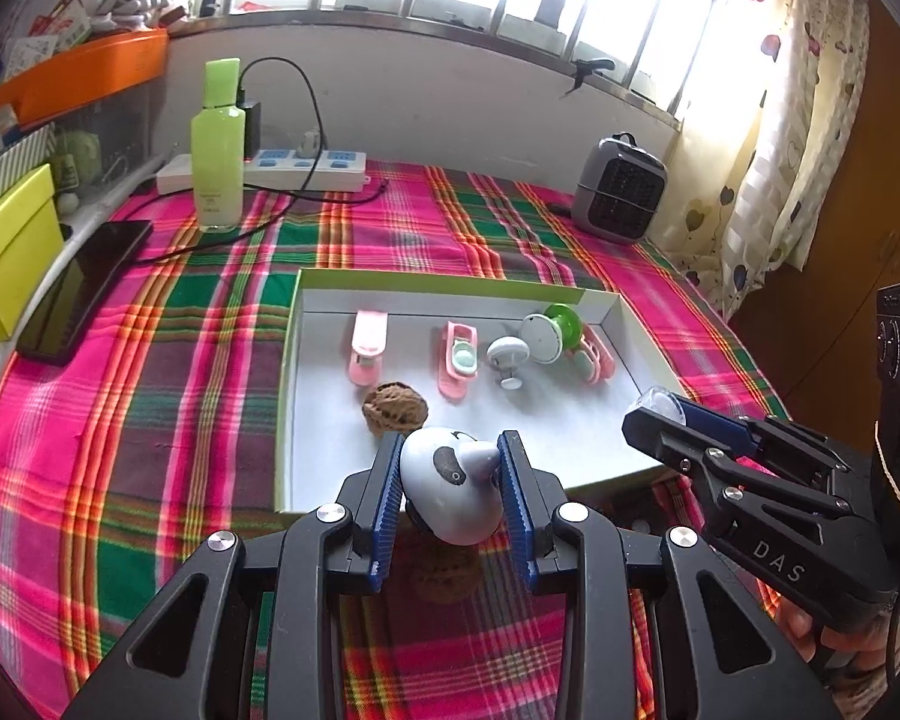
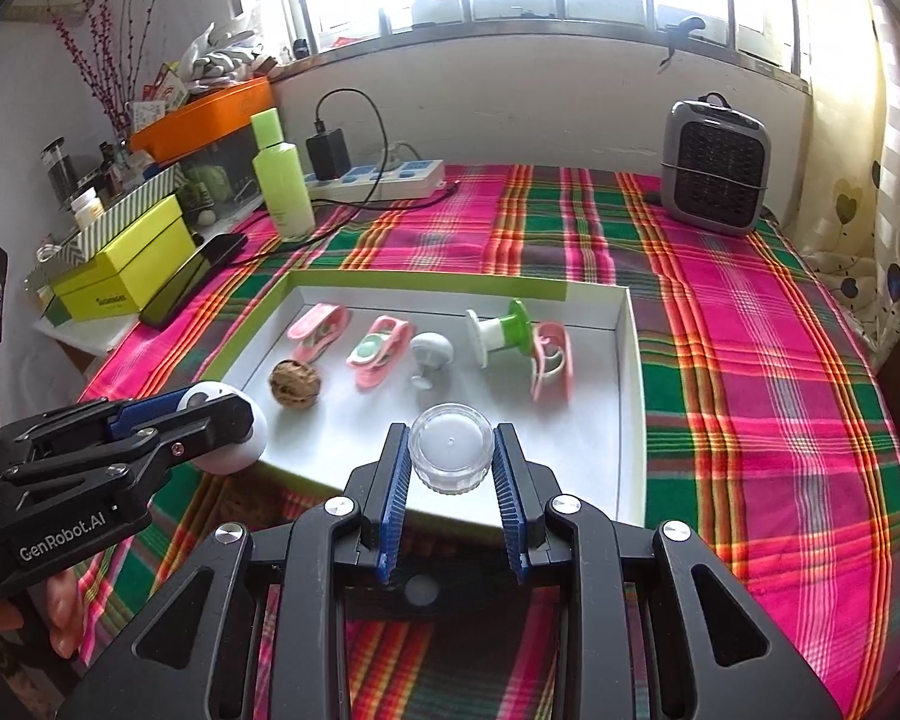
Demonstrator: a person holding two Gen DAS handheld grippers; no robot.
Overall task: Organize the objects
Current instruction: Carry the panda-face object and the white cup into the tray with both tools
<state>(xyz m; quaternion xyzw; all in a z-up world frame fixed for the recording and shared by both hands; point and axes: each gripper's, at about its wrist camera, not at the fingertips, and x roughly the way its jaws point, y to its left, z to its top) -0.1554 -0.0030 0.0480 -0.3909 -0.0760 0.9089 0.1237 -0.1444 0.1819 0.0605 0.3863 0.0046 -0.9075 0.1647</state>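
Note:
My left gripper (image 1: 450, 480) is shut on a white egg-shaped toy with black patches (image 1: 450, 489), held above the near edge of the white shallow box (image 1: 624, 324). My right gripper (image 2: 450, 462) is shut on a small clear round jar with a white lid (image 2: 450, 450), also over the box's near edge. In the left wrist view the right gripper (image 1: 660, 414) shows at the right with the jar (image 1: 660, 405). The left gripper (image 2: 222, 420) and toy (image 2: 240, 450) show at the left of the right wrist view. A walnut (image 1: 395, 408) (image 2: 294, 385) lies inside the box.
In the box lie pink clips (image 2: 378, 354), a white suction knob (image 2: 429, 354) and a green-and-white spool (image 2: 501, 327). A second walnut (image 1: 444, 576) rests on the plaid cloth under my left gripper. Behind stand a green bottle (image 2: 282, 180), power strip (image 2: 384, 180), phone (image 1: 72, 294) and grey heater (image 2: 714, 168).

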